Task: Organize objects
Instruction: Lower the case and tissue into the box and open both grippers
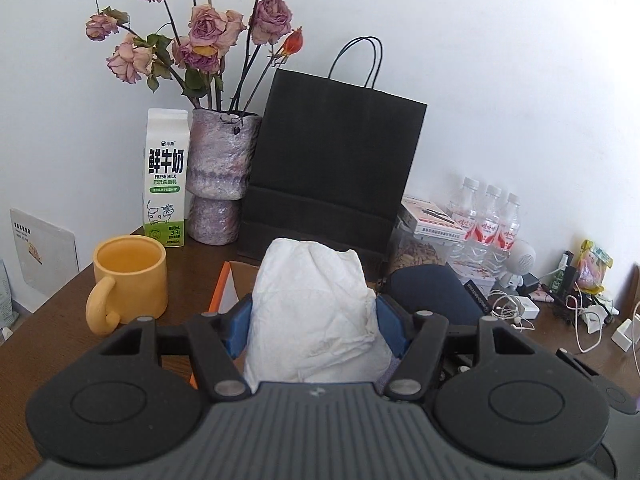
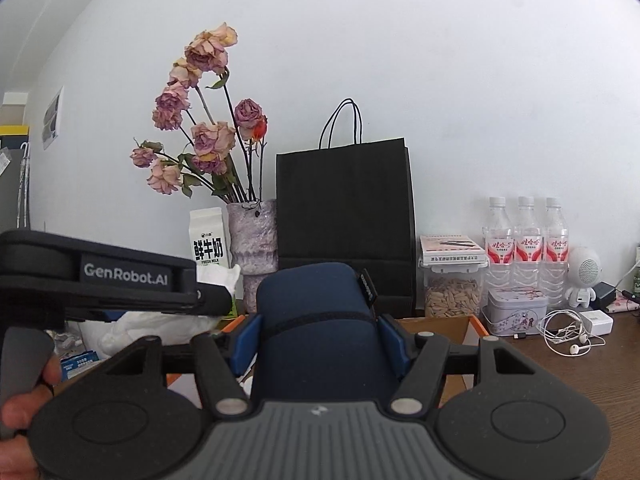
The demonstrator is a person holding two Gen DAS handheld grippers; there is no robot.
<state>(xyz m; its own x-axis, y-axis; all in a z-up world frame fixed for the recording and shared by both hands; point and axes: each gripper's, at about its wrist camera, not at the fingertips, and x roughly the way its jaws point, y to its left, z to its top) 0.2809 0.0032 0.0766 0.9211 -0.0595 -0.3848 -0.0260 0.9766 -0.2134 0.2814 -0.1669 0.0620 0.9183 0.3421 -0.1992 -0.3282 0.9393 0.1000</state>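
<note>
Two grippers are up over the brown table (image 2: 580, 364), each with something clamped between its blue pads. Nearest on the left, the left gripper (image 1: 314, 322) has its jaws partly spread and pressed against both sides of a white tissue pack (image 1: 312, 312), which sticks up and forward from the fingers. To its right, the right gripper (image 2: 320, 338) grips a dark blue pouch (image 2: 316, 320) the same way, jaws about half open and tight on its flanks; a hand (image 2: 24, 400) shows at the left edge of that view, on the other tool's handle. Just under and beyond both loads lies an open cardboard box with orange edges (image 2: 474, 322). Left of it sits a yellow mug (image 1: 130, 280). Farther back stand a milk carton (image 1: 165, 178), a mottled purple vase of dried roses (image 1: 220, 180) and a black paper bag (image 1: 332, 160), close together against the white wall. To the far right are three water bottles (image 2: 526, 240), a jar of seeds (image 2: 452, 294), a tin (image 2: 516, 312), tangled white earphones (image 2: 568, 334) and a small white robot-shaped speaker (image 2: 584, 276).
</note>
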